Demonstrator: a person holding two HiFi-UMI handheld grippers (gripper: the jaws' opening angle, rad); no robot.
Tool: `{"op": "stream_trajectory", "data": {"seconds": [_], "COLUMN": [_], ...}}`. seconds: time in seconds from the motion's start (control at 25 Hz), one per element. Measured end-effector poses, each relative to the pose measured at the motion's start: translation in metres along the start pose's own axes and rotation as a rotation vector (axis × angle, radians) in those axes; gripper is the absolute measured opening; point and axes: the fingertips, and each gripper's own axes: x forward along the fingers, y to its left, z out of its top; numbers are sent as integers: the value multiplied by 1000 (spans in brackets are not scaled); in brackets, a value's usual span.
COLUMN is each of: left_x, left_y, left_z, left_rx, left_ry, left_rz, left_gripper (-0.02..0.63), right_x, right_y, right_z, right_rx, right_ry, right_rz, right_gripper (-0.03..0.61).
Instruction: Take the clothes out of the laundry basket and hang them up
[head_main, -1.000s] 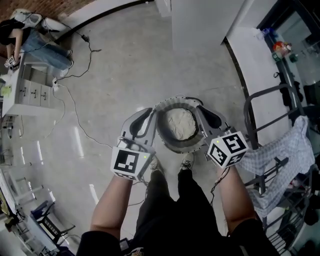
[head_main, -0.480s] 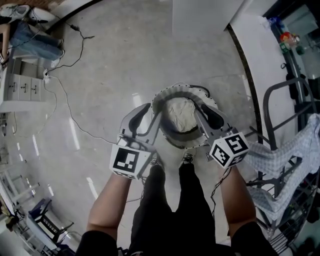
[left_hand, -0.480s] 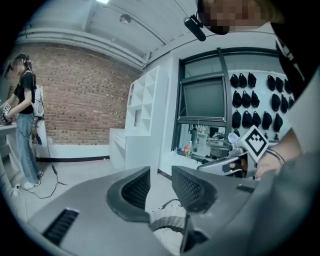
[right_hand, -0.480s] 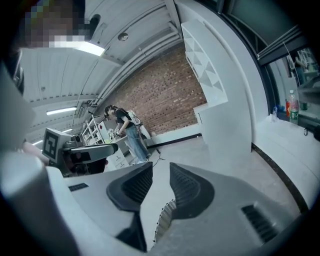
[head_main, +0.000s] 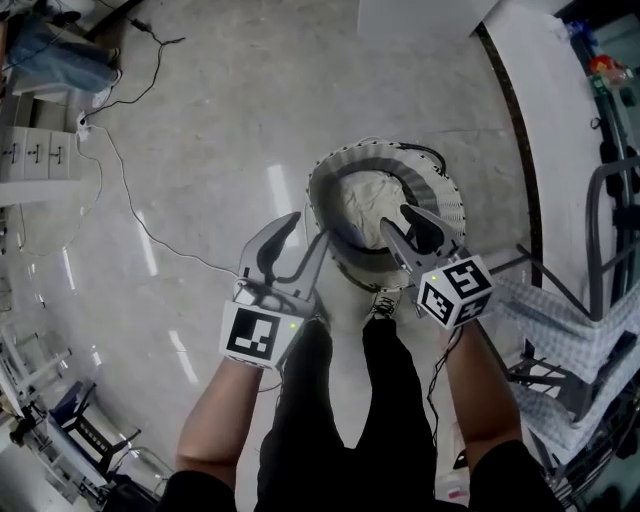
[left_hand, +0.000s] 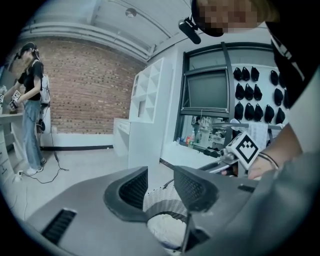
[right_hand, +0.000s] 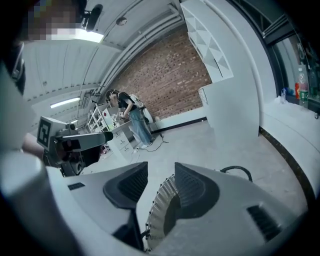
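1. The cream garment (head_main: 360, 200) lies bunched at the bottom of the round woven laundry basket (head_main: 447, 190), on the floor right in front of me. None of it is lifted yet, so I judge this to be the reach for the first grab.
2. My left gripper (head_main: 308, 230) has just been opening its jaws. They stand apart with nothing between the pads. It hangs at the basket's near-left rim, and through its own gap I see the basket wall (left_hand: 161, 200) and the garment (left_hand: 162, 227) lower down.
3. My right gripper (head_main: 398, 222) has also just been opening and is likewise empty. Its tips are over the basket's near-right side, and its own view shows only the ribbed rim (right_hand: 160, 210) through the gap.
4. I'd lower the right gripper straight onto the highest fold and bite cloth only, keeping both pads clear of the weave.
5. Then I'd bring the left gripper in over the rim and take a second fold well apart from the first, so the garment spreads for hanging.
6. The basket looks light, so a jaw snagging the rim could drag or tip it. I'd lift slowly towards the drying rack (head_main: 610, 230) on my right, where a checked cloth (head_main: 560, 320) already hangs.
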Motion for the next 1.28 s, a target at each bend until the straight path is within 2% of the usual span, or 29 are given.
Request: {"op": "stream_trajectory", "data": {"seconds": [0.24, 0.68, 0.92, 1.28], "left_x": [5, 20, 34, 58], "left_y": [14, 34, 42, 65], "left_z": [-59, -140, -166, -198], "left_rx": [-24, -49, -54, -59], "left_ry": [40, 82, 98, 103], "left_rz": [20, 20, 9, 3], "left_gripper": [140, 141, 141, 141], "right_x": [39, 110, 148, 206], "right_y": [-15, -53, -75, -97], "right_z": [-63, -181, -234, -282], "right_rx": [-16, -56, -67, -82], "right_ry": [89, 289, 390, 476], "right_rz": [26, 56, 79, 110], "right_gripper": [179, 186, 188, 193]}}
